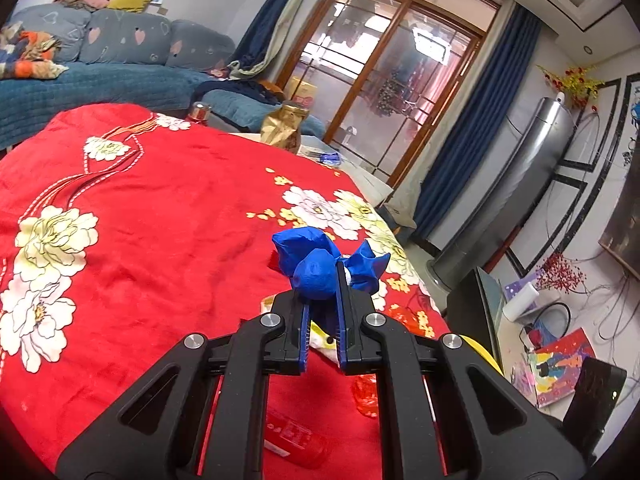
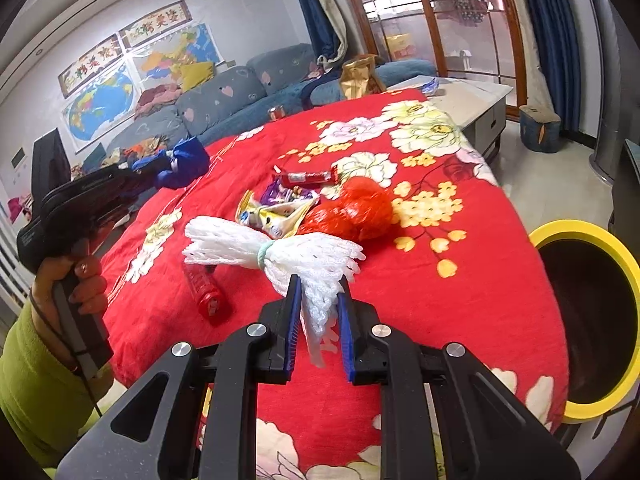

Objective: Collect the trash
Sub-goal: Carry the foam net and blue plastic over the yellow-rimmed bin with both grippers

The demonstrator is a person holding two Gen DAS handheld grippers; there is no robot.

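A crumpled blue bundle point(image 1: 316, 268) is clamped in my left gripper point(image 1: 320, 285), lifted above the red floral cloth point(image 1: 160, 208). The right wrist view shows that same gripper point(image 2: 150, 168) at the left, shut on the blue bundle point(image 2: 182, 160), with a person's hand point(image 2: 82, 276) on its handle. My right gripper point(image 2: 320, 284) is shut on a white foam net bundle point(image 2: 276, 250) tied with a pale band, held over the cloth. On the cloth lie a red plastic bag point(image 2: 356, 208), snack wrappers point(image 2: 280, 208), a red wrapper point(image 2: 306, 178) and a red bottle point(image 2: 206, 292).
A yellow-rimmed bin point(image 2: 576, 236) stands off the table's right edge. A gold bag point(image 2: 360, 76) and a small can point(image 2: 276, 112) sit at the far edge. A blue sofa point(image 2: 224, 100) lies behind, and a grey cabinet point(image 2: 480, 112) at the far right.
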